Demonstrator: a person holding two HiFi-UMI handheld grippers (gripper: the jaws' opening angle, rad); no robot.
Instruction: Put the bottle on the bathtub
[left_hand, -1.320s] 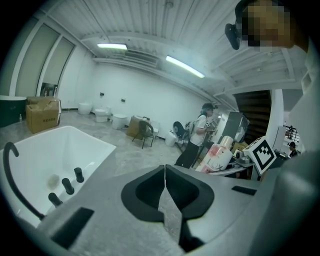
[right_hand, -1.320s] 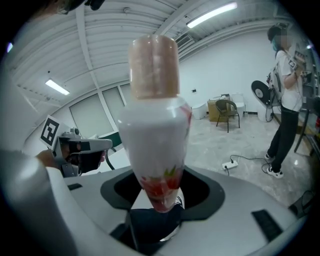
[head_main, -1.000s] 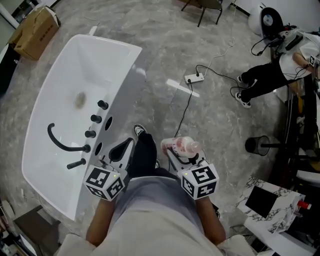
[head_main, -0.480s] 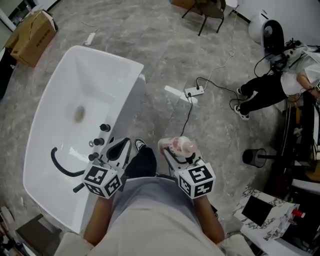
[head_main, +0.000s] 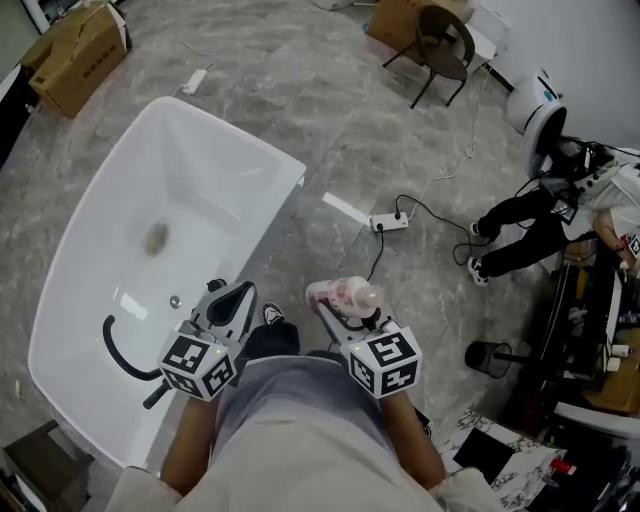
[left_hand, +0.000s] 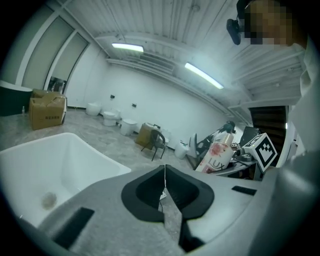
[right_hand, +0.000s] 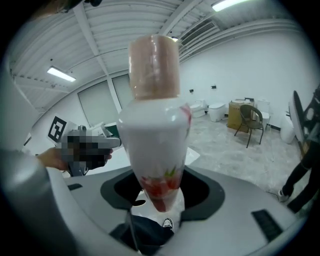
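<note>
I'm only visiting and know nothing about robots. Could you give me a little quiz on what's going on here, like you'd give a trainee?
1. True or false: the left gripper is shut with nothing in it.
2. Which holds the bottle? A) left gripper B) right gripper C) neither
3. Short answer: does the bottle stand on the bathtub yet?
Key: 1 true; 2 B; 3 no, it is held up beside the bathtub.

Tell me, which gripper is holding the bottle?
The right gripper: its jaws clamp the pink-capped bottle. The left gripper has shut jaws with nothing between them.
</note>
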